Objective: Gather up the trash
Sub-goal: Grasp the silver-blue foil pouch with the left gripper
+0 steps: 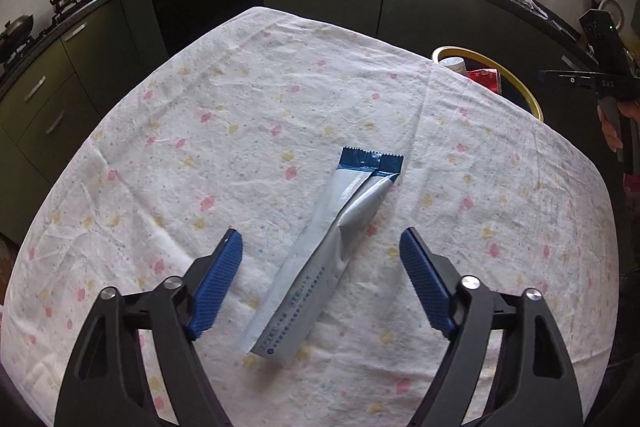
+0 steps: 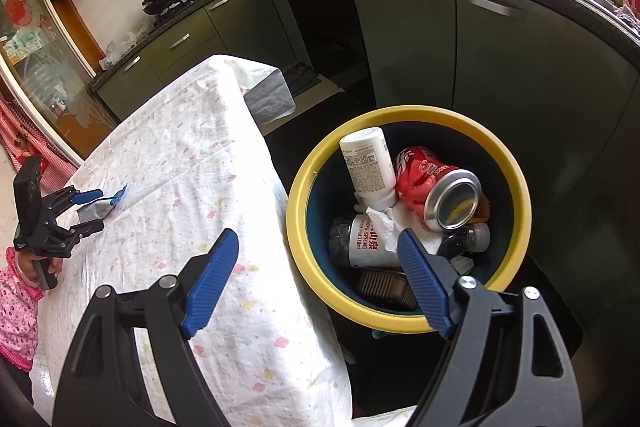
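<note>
lying flat on the flowered cloth [image 1: 248, 115] of the bench, the grey wrapper [image 1: 320, 255] with its dark blue crimped end sits in the lower middle of the left wrist frame, slanting up toward the right. the left tool [image 1: 320, 247] hangs over it with its 2 blue pads [image 1: 220, 283] spread wide on either side of the wrapper's middle, neither pad touching the foil, so it is open and holds nothing. in the right wrist frame the same tool appears small at the left edge, a hand [image 2: 44, 267] in a pink patterned sleeve on its grip. the right tool [image 2: 318, 243] stands open and empty in the lower half of that frame, above the gap between the bench edge and the yellow-rimmed bin [image 2: 516, 187]. inside the bin lie a dented red can [image 2: 436, 183], a white bottle [image 2: 366, 163], a clear labelled bottle [image 2: 360, 243] and crumpled paper [image 2: 384, 227]. dark green cabinets [image 2: 500, 59] fill the upper right.
</note>
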